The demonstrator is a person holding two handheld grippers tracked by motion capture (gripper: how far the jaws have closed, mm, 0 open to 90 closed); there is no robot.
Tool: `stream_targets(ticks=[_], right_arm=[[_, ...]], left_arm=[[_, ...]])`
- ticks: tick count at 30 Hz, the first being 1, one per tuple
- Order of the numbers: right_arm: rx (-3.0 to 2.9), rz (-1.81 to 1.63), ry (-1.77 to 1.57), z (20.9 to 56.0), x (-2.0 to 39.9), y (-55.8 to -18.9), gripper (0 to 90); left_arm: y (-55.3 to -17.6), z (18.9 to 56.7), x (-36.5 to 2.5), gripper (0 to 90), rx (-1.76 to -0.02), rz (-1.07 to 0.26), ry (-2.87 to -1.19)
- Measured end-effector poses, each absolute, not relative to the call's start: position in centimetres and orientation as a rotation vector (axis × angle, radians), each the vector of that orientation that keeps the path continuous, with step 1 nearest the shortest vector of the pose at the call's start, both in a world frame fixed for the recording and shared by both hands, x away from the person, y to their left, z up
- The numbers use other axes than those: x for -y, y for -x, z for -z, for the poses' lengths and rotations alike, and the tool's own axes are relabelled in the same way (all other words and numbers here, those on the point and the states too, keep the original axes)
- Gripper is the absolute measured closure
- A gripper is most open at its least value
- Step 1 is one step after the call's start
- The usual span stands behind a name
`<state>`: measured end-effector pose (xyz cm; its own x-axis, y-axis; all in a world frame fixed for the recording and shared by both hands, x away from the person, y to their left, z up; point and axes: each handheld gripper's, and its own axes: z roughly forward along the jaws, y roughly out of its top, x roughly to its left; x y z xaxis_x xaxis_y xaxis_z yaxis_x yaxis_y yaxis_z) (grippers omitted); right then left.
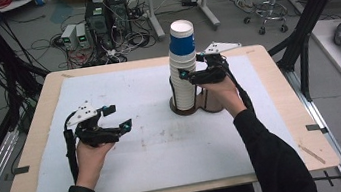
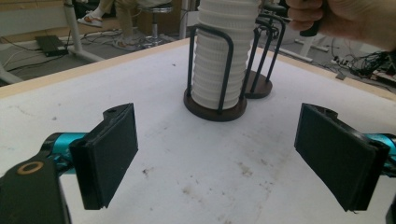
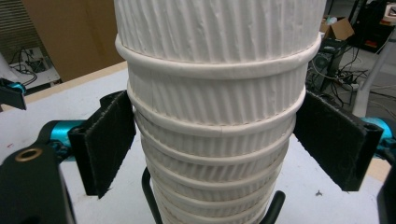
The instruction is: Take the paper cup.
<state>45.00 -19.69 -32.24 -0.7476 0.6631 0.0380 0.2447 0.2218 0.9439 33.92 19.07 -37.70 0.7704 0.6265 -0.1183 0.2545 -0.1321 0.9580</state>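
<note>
A tall stack of white ribbed paper cups (image 1: 185,86) stands upside down in a black wire holder with a round dark base (image 1: 180,110), right of the table's middle. A blue cup (image 1: 182,44) tops the stack. My right gripper (image 1: 191,68) is open, its two pads on either side of the stack (image 3: 215,116) at mid height, close to the cup walls. Over bare mat at the left, my left gripper (image 1: 118,117) is open and holds nothing. In the left gripper view, the left gripper (image 2: 217,158) faces the stack (image 2: 217,60) from a distance.
A second, empty wire holder (image 1: 215,102) stands just right of the full one, joined at the base. A white mat (image 1: 132,162) covers the wooden table (image 1: 31,161). Computers and cables (image 1: 98,25) lie on the floor beyond the far edge, and a stool (image 1: 272,6) at far right.
</note>
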Motion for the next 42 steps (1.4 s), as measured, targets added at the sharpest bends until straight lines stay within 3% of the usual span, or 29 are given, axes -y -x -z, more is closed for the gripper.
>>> stream_targets(ticks=[12, 28, 42], right_arm=[[-2.126, -1.542, -0.847, 32.2, 19.9, -45.0, 14.4], [-2.122, -1.541, -0.844, 32.3, 19.9, -44.9, 14.8], [-2.124, -1.543, -0.837, 32.3, 19.9, -44.9, 14.8]], left_arm=[[-35.6, 33.2, -16.6, 13.3, -0.628, -0.344, -1.661], [-40.8, 25.3, -9.8, 12.0, -0.541, -0.333, -1.674], [-45.1, 22.8, -5.6, 11.2, -0.573, -0.296, -1.663]])
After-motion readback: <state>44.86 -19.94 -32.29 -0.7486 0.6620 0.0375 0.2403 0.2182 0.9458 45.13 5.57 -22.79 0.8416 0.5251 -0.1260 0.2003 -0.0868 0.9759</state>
